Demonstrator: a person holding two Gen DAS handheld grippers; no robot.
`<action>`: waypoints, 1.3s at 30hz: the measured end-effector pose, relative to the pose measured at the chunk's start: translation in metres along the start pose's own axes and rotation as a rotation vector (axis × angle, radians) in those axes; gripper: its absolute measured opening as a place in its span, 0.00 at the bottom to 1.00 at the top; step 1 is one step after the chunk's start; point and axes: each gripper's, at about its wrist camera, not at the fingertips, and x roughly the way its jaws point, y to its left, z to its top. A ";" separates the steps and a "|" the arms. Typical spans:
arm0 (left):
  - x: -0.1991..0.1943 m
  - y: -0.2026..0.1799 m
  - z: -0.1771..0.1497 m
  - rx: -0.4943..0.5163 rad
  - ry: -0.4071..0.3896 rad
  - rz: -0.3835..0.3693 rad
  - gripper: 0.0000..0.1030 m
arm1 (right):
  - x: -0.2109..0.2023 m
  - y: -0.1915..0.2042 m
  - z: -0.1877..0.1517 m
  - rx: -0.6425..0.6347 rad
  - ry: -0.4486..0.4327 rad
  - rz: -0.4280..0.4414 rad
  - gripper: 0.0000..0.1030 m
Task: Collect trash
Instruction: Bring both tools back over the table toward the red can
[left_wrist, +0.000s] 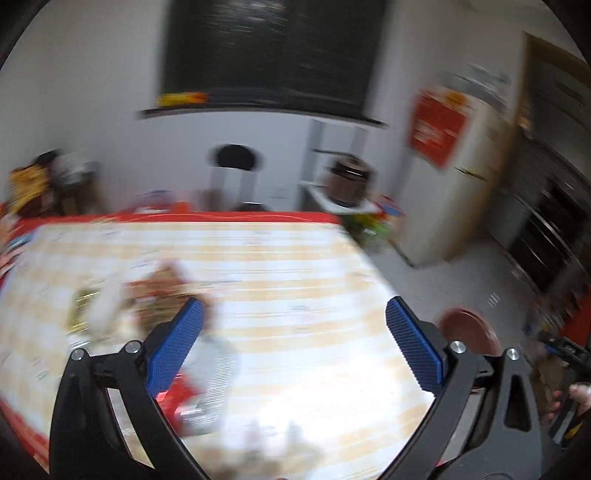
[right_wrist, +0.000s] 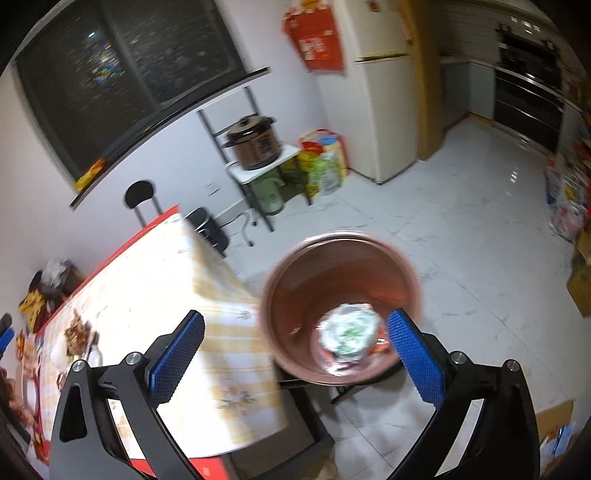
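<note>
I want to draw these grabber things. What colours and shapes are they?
Both look alike. The left hand-held gripper has two flat blue finger pads with a bumpy, dotted texture, fixed on black angular arms with cut-out holes and round silver bolts. The right hand-held gripper has the same blue textured pads, black frame and silver bolts. No cables, sleeves or markings show.

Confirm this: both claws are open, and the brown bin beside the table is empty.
Not quite. Both claws, left claw and right claw, are open, and the brown bin stands beside the table, but it is not empty: the right wrist view shows crumpled wrappers at its bottom.
</note>
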 end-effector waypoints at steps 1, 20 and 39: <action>-0.007 0.018 0.001 -0.021 -0.005 0.025 0.94 | 0.001 0.011 0.000 -0.014 0.000 0.008 0.95; -0.098 0.290 -0.062 -0.254 -0.027 0.274 0.94 | 0.017 0.308 -0.053 -0.327 0.100 0.155 0.95; -0.017 0.347 -0.101 -0.124 0.166 0.000 0.93 | 0.062 0.474 -0.178 -0.442 0.275 0.171 0.95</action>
